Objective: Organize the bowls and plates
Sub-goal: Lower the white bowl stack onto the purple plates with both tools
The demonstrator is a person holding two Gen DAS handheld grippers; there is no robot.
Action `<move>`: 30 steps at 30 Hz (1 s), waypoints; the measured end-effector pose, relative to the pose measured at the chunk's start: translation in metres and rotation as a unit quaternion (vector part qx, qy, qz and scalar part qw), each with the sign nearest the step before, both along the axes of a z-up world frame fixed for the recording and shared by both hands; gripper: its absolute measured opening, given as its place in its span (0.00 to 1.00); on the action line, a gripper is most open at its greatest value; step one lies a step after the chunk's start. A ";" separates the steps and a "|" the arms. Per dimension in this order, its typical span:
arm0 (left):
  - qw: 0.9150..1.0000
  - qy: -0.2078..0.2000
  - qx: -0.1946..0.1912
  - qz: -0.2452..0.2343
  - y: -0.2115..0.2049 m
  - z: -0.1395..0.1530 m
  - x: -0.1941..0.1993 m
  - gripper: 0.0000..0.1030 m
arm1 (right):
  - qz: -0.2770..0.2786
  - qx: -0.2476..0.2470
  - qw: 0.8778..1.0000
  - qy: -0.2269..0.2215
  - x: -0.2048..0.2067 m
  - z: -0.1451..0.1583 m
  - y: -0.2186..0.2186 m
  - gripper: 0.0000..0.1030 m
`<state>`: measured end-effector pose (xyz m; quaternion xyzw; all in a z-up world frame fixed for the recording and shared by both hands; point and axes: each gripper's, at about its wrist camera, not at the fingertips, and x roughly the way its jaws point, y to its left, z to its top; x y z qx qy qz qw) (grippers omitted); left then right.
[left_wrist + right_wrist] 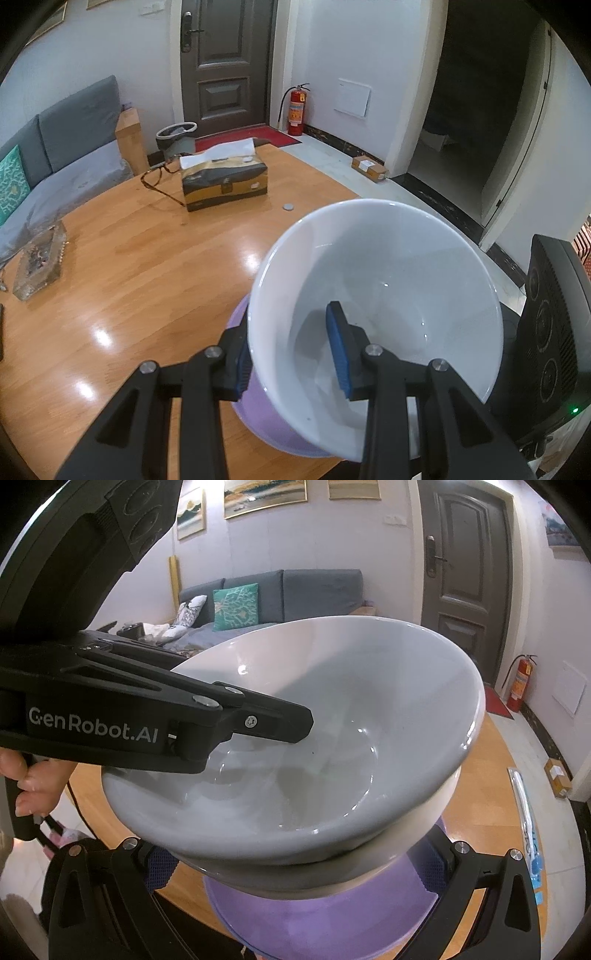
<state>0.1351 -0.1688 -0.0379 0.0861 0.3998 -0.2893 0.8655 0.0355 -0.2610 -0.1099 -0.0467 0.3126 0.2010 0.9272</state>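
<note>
Left wrist view: my left fingers [295,354] are pinching the bowl [388,266] by its near wall, one pad inside, one outside, holding it tilted over the purple plate [266,417] on the bench [147,266]. My right fingers [295,867] are standing wide beneath it, holding nothing. I am stacking; next, I judge, level and lower gently.

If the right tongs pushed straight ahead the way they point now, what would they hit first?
Most likely the white bowl, which fills the view just ahead of the open right tongs. The purple plate lies below, between the fingers. Depth is unclear, so the plate might touch first.
</note>
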 end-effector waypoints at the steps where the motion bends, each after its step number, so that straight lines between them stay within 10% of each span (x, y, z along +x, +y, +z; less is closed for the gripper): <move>1: 1.000 0.001 0.001 -0.002 -0.003 -0.001 0.000 0.31 | -0.002 0.000 1.000 0.002 0.005 0.001 0.003 0.98; 30: 0.998 0.065 0.009 0.010 -0.020 -0.058 0.052 0.31 | 0.005 -0.004 0.998 0.064 0.057 -0.038 -0.017 0.98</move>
